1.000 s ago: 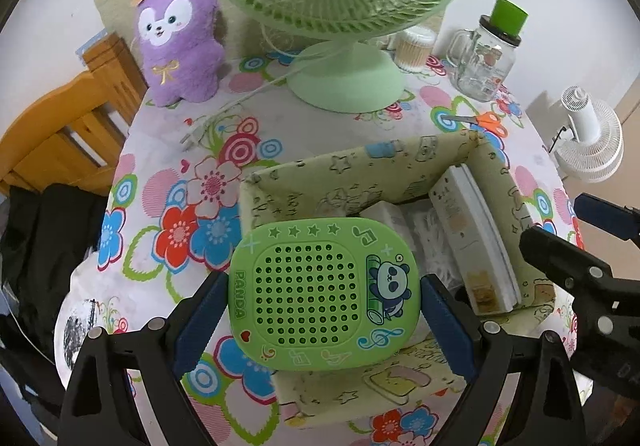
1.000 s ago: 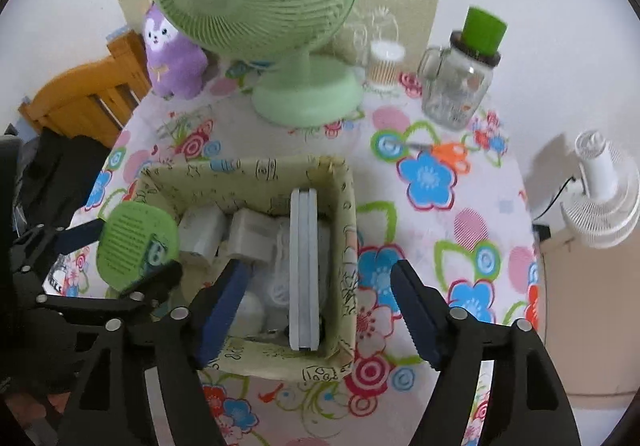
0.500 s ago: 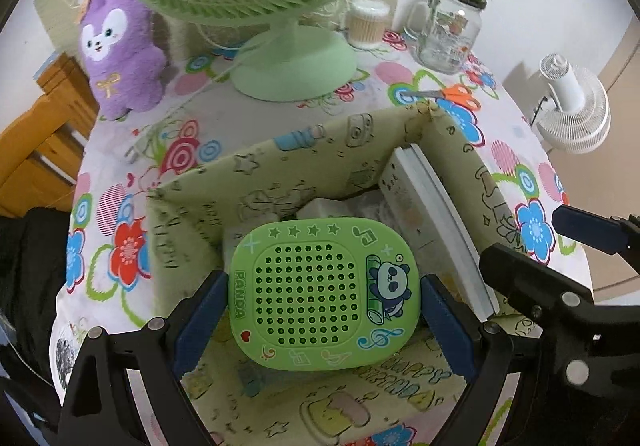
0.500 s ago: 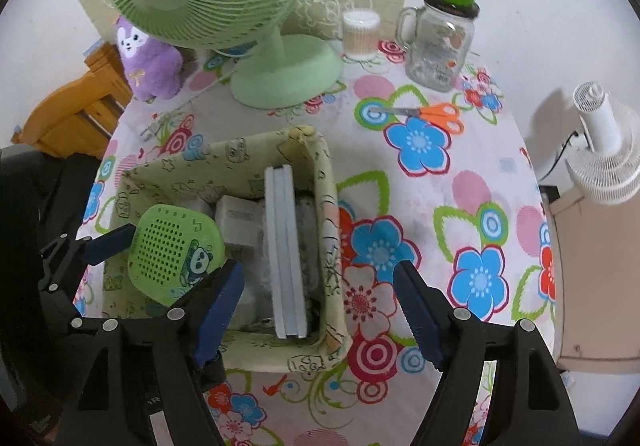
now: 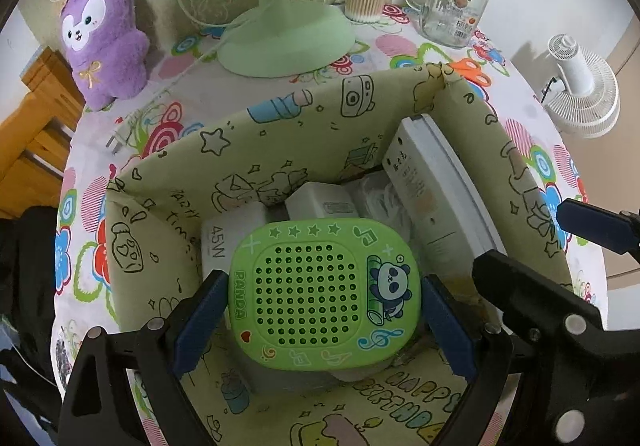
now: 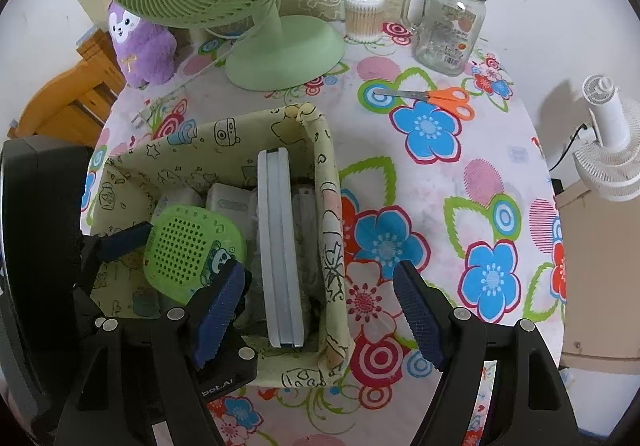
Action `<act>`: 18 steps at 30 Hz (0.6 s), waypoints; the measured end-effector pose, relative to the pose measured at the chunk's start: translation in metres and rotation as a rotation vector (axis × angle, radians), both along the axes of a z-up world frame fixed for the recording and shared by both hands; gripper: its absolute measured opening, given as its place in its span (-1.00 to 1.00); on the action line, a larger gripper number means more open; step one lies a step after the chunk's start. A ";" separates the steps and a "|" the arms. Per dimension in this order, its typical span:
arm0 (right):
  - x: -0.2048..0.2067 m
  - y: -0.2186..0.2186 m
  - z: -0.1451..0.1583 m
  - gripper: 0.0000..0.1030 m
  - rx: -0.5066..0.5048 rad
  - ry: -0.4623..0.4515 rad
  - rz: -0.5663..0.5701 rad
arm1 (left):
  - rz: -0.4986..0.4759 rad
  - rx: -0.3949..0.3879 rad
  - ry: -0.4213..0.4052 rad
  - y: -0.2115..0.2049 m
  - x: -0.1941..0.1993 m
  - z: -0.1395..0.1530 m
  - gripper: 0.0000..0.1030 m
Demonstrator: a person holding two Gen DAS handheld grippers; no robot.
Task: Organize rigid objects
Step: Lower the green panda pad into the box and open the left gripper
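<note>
While the green panda speaker is clamped between the pads of the left gripper, it is held just inside the fabric storage box, above the white chargers. The placing step is judged underway; a release is called for next. The right gripper is held open and empty, straddling the box's right wall.

1. The right gripper hangs with its jaws apart, straddling the fabric box's near right wall.
2. Left of it, the left gripper clamps a green panda speaker inside the box.
3. Beyond: orange scissors (on the floral cloth).
</note>
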State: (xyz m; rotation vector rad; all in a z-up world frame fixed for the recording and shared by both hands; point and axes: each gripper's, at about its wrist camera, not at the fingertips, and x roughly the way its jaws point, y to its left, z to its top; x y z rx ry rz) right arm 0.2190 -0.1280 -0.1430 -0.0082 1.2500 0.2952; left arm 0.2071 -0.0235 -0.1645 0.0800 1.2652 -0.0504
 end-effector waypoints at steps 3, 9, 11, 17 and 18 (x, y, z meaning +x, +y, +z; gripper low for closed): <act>0.001 0.002 -0.001 0.54 0.002 0.007 0.005 | -0.013 -0.002 0.013 -0.001 0.000 -0.001 0.97; 0.000 0.002 -0.001 0.54 0.008 0.010 0.007 | -0.002 0.005 0.024 -0.001 -0.002 0.002 0.99; -0.001 0.002 0.000 0.54 0.010 0.009 0.011 | 0.002 0.014 0.024 0.000 -0.004 0.004 0.99; -0.006 0.003 0.009 0.54 0.025 -0.008 0.018 | 0.033 0.021 -0.006 0.004 -0.013 0.020 0.99; -0.007 0.003 0.011 0.54 0.027 -0.012 0.020 | 0.040 0.025 -0.012 0.005 -0.015 0.024 0.99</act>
